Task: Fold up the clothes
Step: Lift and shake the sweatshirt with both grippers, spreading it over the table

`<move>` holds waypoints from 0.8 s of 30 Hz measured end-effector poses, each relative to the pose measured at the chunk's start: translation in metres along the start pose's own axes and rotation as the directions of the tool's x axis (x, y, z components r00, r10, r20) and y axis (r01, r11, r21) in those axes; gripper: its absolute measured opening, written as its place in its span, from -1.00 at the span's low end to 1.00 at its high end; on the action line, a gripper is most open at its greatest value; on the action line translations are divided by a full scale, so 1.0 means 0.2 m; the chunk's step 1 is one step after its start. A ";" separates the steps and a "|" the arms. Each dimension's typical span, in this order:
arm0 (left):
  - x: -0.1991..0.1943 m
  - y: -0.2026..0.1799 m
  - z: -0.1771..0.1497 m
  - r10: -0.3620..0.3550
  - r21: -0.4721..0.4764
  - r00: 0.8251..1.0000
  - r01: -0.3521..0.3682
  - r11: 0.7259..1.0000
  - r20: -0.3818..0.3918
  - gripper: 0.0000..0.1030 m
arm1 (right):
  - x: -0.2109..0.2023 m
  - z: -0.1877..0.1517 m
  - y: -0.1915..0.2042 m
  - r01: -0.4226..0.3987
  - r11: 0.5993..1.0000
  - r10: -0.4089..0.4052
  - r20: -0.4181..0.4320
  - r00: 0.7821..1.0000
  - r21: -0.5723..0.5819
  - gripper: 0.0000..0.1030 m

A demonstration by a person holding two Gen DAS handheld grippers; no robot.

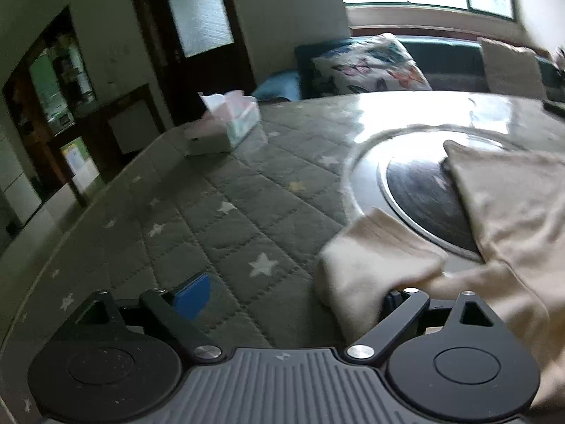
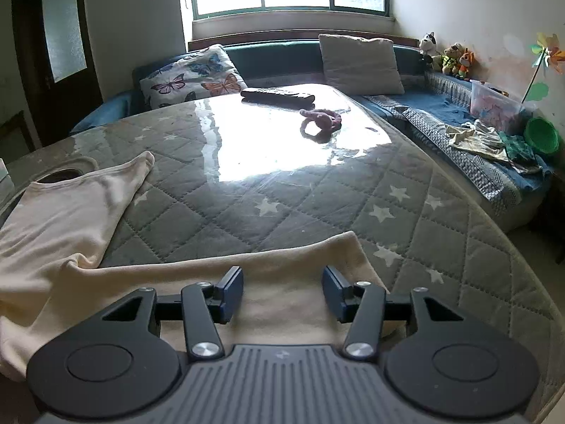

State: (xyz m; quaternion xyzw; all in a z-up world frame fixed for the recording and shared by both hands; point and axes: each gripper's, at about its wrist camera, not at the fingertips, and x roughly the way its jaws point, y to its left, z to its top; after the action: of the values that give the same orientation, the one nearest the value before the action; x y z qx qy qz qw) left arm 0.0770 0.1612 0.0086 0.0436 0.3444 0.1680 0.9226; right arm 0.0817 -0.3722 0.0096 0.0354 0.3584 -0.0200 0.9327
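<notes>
A cream garment (image 2: 70,219) lies spread on the quilted, star-patterned table cover (image 2: 317,212). In the left wrist view the same garment (image 1: 512,212) covers the right side, with a rolled cuff (image 1: 374,258) near the fingers. My left gripper (image 1: 293,296) is open; its left blue pad (image 1: 192,296) shows, and the right finger is hidden under the cuff. My right gripper (image 2: 282,289) is open just above the garment's near edge (image 2: 282,251), holding nothing.
A tissue box (image 1: 226,123) stands on the table's far left. A round dark inset (image 1: 423,194) lies partly under the garment. A remote (image 2: 277,96) and a pink object (image 2: 323,120) lie at the far end. A sofa with pillows (image 2: 194,77) stands behind.
</notes>
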 end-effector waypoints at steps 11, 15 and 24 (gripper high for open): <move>0.06 0.23 -0.01 0.099 -0.181 0.994 -0.106 0.978 -0.046 0.90 | 0.02 0.02 -0.01 0.010 1.000 -0.010 0.003 1.000 -0.004 0.09; 0.06 0.27 -0.05 0.119 -0.186 0.991 -0.128 0.974 -0.058 0.96 | 0.03 0.02 0.00 0.012 1.000 -0.012 0.000 1.000 -0.006 0.09; 0.03 0.40 -0.11 0.194 -0.229 0.977 -0.210 0.950 -0.089 0.99 | 0.03 0.03 0.00 0.017 1.000 -0.017 -0.010 1.000 -0.016 0.13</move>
State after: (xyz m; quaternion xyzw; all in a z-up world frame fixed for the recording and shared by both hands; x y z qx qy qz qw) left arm 0.0454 0.2371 0.0033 -0.0376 0.3456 0.3030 0.8873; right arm 0.0896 -0.3732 0.0095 0.0251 0.3637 -0.0247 0.9308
